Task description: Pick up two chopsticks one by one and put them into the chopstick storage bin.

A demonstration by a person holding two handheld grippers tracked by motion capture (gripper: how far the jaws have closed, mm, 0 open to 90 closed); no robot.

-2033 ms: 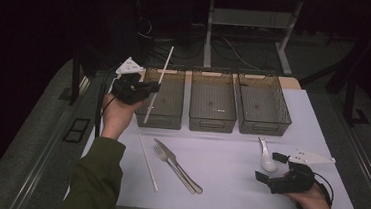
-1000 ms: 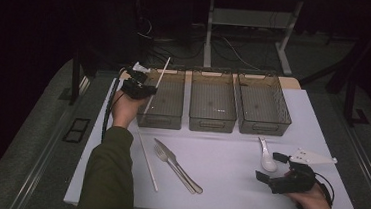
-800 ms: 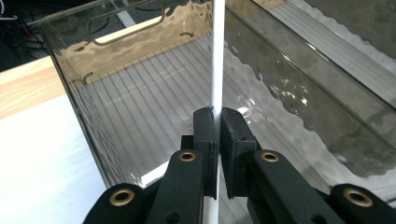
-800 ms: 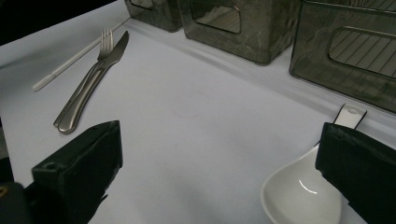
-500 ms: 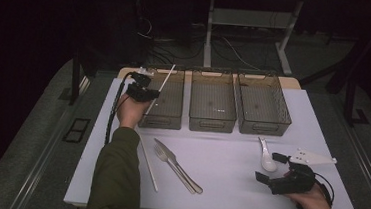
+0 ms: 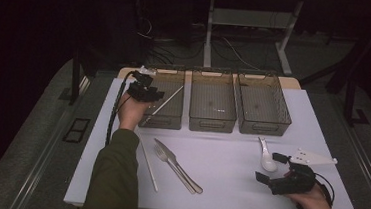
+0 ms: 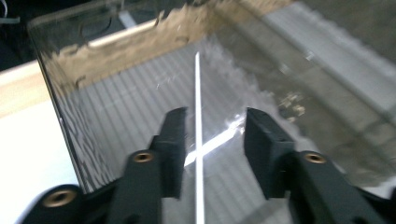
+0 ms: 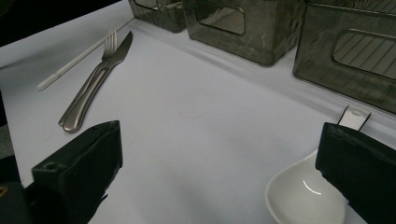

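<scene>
White chopstick (image 6: 166,101): lying aslant in the left bin (image 6: 165,117) at the desk's (image 6: 229,163) far left. The left gripper (image 6: 147,92) has just been opening; the stick stands between parted jaws, no pad pressing it, so the drop looks done since the earlier frames. Second chopstick (image 6: 148,162), fork (image 6: 169,162) and knife (image 6: 181,167) lie near the front edge. Right gripper (image 6: 274,172): wide open, empty, beside the white spoon (image 6: 268,160).
</scene>
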